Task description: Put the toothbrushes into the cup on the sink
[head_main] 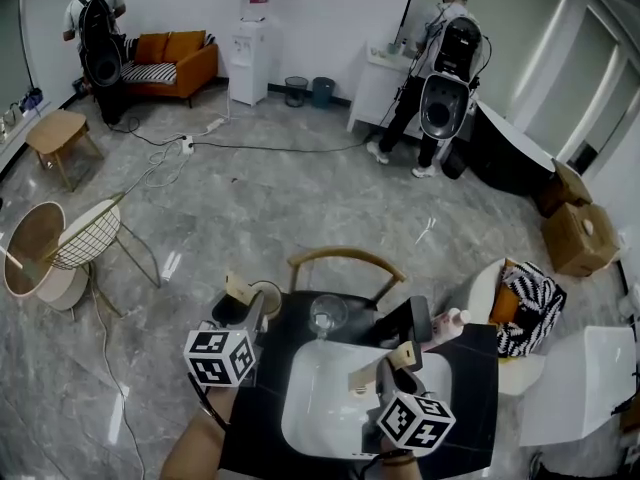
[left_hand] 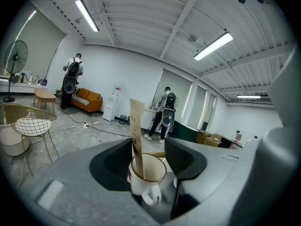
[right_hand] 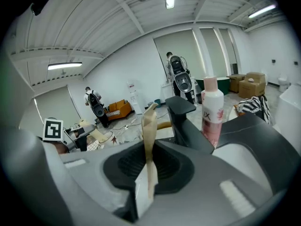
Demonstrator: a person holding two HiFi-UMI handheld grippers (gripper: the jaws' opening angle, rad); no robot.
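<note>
Currently, we see the left gripper (left_hand: 149, 158) with its fingers (left_hand: 110, 166) spread wide and pressing on nothing. Between them, clear of both pads, stands the white, gold-rimmed cup (left_hand: 146, 182), its handle turned toward the camera. A paper-wrapped toothbrush (left_hand: 137, 126) rests inside the cup, on the side toward the finger at the view's left, and rises well above the fingertips. We read the right gripper (right_hand: 149, 168) as closed tight on a second wrapped toothbrush (right_hand: 150, 124), a thin flat strip pinched between the two pads and projecting upright beyond them. Past the right fingers stands a black faucet (right_hand: 181, 117), and just to the right of it a white and pink bottle (right_hand: 212, 112). From the head view, we place the left gripper at the far left corner of the dark counter (head_main: 470, 378), with the cup at its fingertips. The right gripper hangs above the white sink (head_main: 320, 408). A clear glass (head_main: 326, 315) stands on the counter, beyond the basin and between the two pairs of fingers.
</note>
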